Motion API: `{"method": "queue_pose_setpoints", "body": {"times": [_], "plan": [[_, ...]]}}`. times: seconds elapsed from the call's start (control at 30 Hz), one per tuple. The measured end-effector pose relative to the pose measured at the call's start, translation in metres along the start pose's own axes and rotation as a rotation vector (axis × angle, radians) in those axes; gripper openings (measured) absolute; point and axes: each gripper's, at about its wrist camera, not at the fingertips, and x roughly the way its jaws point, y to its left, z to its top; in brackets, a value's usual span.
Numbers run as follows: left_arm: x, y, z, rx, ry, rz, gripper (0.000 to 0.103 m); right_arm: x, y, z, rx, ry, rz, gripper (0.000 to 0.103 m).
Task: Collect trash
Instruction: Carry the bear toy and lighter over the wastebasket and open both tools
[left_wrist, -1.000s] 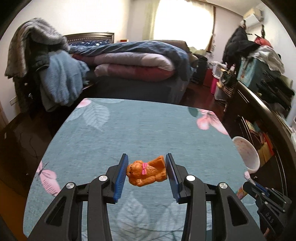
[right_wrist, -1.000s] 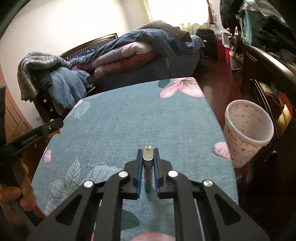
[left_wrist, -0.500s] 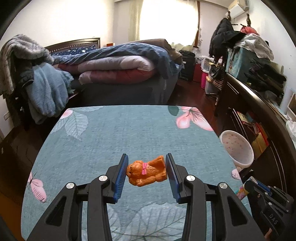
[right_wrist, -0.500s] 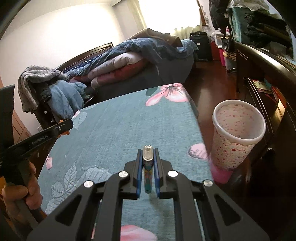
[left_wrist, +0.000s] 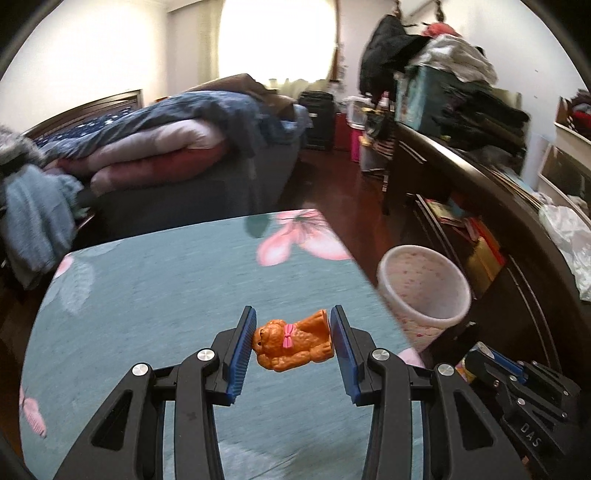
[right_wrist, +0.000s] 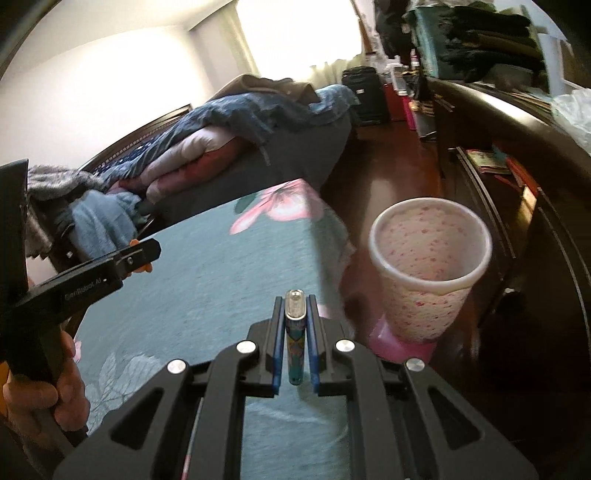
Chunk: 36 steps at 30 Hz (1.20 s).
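Observation:
My left gripper (left_wrist: 291, 334) is shut on an orange toy dog with a pink bow (left_wrist: 293, 339), held above the teal flowered table (left_wrist: 166, 280). My right gripper (right_wrist: 294, 325) is shut on a slim patterned lighter with a silver cap (right_wrist: 294, 332), held above the table's right edge. A white bin with pink speckles (right_wrist: 430, 258) stands on the floor to the right of the table; it also shows in the left wrist view (left_wrist: 424, 291). The left gripper also shows in the right wrist view (right_wrist: 147, 253), and the right gripper in the left wrist view (left_wrist: 480, 358).
A bed piled with blankets (left_wrist: 177, 144) lies behind the table. A dark wooden cabinet with books and clothes (left_wrist: 480, 184) runs along the right. Clothes hang over a chair at the left (right_wrist: 92, 221). Dark wood floor (right_wrist: 399, 155) lies between table and cabinet.
Both grippers have moved right toward the table's right edge with their objects still held. The bin has grown larger and closer in both views.

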Motion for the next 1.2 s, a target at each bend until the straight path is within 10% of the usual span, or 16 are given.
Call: {"method": "queue_pose_setpoints", "body": {"times": [0.5,1.2], "plan": [[0.078,-0.106,0.052,0.134,0.017,-0.192,0.042,0.023,-0.11,0.048,0.131,-0.094,-0.227,0.013],[0.192,-0.187,0.084,0.147,0.109,-0.251,0.042,0.106,-0.198,0.077,0.222,-0.064,-0.287,0.016]]}}
